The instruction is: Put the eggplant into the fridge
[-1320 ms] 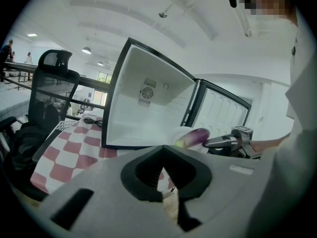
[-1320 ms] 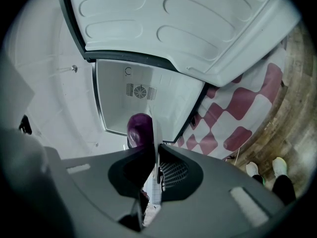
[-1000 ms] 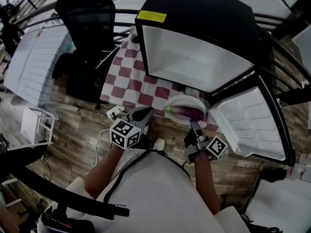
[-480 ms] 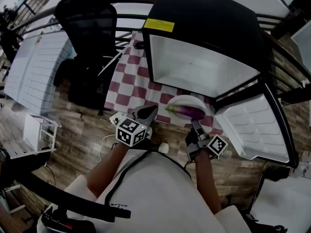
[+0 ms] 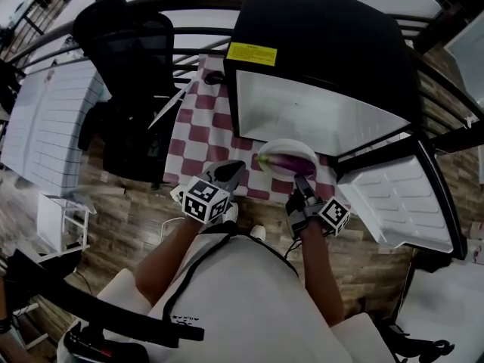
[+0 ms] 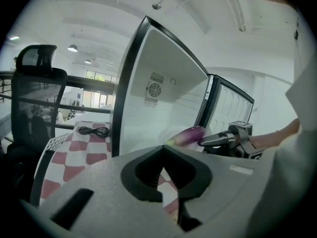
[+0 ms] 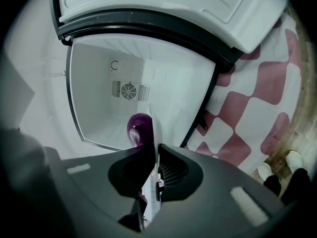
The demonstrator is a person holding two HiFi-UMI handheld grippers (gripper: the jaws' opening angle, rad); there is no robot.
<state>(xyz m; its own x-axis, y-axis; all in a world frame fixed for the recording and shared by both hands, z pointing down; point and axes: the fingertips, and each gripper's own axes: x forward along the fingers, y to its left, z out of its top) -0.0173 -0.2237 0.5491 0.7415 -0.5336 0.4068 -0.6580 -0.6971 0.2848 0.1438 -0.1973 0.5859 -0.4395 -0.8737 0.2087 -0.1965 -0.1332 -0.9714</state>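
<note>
A purple eggplant [image 5: 288, 161] lies on a white plate [image 5: 286, 147] held just in front of the open black fridge [image 5: 318, 116]. My right gripper [image 5: 300, 181] is shut on the plate's near rim. In the right gripper view the plate [image 7: 157, 132] shows edge-on between the jaws, with the eggplant [image 7: 139, 128] beyond it and the white fridge interior [image 7: 143, 73] behind. My left gripper [image 5: 229, 172] hovers left of the plate, shut with nothing in it. The left gripper view shows the eggplant [image 6: 189, 135] and the right gripper [image 6: 214, 140] ahead of the left gripper [image 6: 166, 156].
The fridge door [image 5: 397, 195] hangs open to the right. The fridge stands on a red-and-white checkered cloth [image 5: 198, 138] with a black cable [image 6: 93, 131] on it. A black office chair [image 5: 128, 66] is to the left. A dark railing [image 5: 53, 40] runs behind; a white rack [image 5: 60, 210] stands on the floor.
Both grippers have moved forward toward the fridge. The plate with the eggplant now sits closer to the fridge opening, still held by the right gripper.
</note>
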